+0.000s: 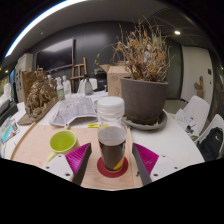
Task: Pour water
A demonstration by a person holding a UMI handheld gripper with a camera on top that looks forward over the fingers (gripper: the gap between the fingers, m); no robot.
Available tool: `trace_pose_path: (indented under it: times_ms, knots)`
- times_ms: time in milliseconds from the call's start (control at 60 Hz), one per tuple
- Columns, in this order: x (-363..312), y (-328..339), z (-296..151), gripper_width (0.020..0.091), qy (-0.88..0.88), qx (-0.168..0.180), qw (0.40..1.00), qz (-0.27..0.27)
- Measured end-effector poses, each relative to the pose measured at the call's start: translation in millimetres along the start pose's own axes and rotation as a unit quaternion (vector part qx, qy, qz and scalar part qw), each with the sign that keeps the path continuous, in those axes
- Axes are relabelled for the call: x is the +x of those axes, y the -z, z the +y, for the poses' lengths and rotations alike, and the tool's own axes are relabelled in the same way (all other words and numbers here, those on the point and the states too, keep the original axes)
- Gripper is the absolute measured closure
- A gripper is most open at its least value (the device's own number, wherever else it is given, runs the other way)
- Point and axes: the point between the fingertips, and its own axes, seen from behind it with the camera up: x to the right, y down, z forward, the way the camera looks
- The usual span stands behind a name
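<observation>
A clear glass with a dark body stands upright on a round red coaster, on a light wooden board. Right behind it rises a white-topped container; whether the two are one piece, I cannot tell. My gripper is open, the glass standing between its magenta pads with a gap at either side. A small green cup sits on the board to the left of the left finger.
A large grey pot with a dry plant stands on a plate beyond the right finger. Papers lie behind the green cup. A brown wicker-like object is at the far left, with a cardboard box and bottles further back.
</observation>
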Motion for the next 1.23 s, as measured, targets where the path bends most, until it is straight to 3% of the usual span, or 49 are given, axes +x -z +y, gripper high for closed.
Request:
trace_pose_path:
  times_ms: [67,183,433,633,1033,1233]
  knots:
    - [3,22,-4,0.0241,0.000,-0.003,1.000,0.011]
    - [-4,84,-2,0.0248,-0.003,-0.025,0.999,0.032]
    - [-65,255,37,0.0245,-0.003,-0.101,0.992,0.076]
    - [-140,354,47,0.0245,-0.015,-0.102,0.992,0.070]
    - [-179,409,55,0.0246,-0.010,-0.094,0.992,0.083]
    - [-181,404,67,0.0244,-0.022,-0.112,0.991,0.075]
